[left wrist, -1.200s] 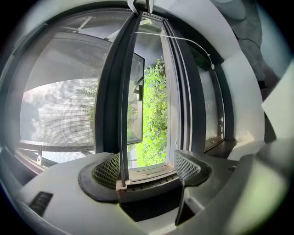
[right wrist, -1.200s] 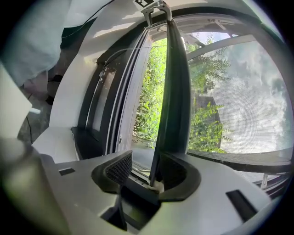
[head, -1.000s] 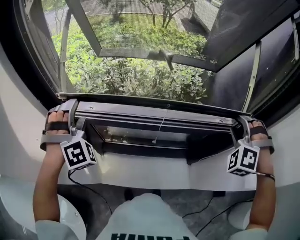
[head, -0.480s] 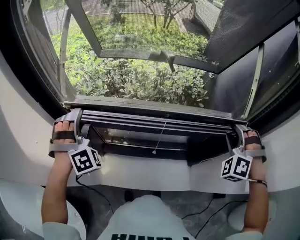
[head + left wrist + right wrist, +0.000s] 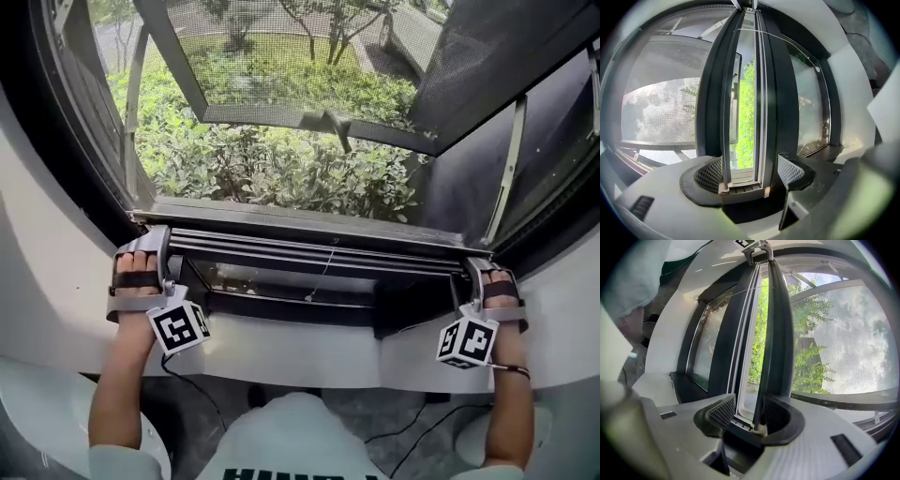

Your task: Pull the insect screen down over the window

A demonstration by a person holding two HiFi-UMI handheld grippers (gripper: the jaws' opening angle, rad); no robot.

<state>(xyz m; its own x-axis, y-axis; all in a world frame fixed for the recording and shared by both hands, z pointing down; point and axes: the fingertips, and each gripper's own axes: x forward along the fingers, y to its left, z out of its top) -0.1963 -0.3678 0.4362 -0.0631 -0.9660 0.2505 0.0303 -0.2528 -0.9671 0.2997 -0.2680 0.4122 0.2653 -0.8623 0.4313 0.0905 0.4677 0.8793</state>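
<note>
The insect screen's bottom bar (image 5: 319, 246), grey and dark, runs across the window just above the sill. My left gripper (image 5: 157, 251) holds its left end and my right gripper (image 5: 474, 272) holds its right end. In the left gripper view the bar's end (image 5: 743, 186) sits between the meshed pads (image 5: 711, 172), and the left gripper (image 5: 750, 176) is shut on it. In the right gripper view the bar's end (image 5: 746, 420) is clamped by the right gripper (image 5: 750, 416). Screen mesh (image 5: 661, 108) stretches up from the bar.
A thin white pull cord (image 5: 319, 277) hangs from the bar's middle. The white sill (image 5: 300, 342) lies just below the bar. Beyond the glass an outward-swung window sash (image 5: 309, 117) stands over green bushes (image 5: 272, 169). Cables (image 5: 197, 394) trail on the floor.
Both grippers have come down together with the bar, which now sits lower and closer to the sill. Most of that drop happened before the half-second frame.
</note>
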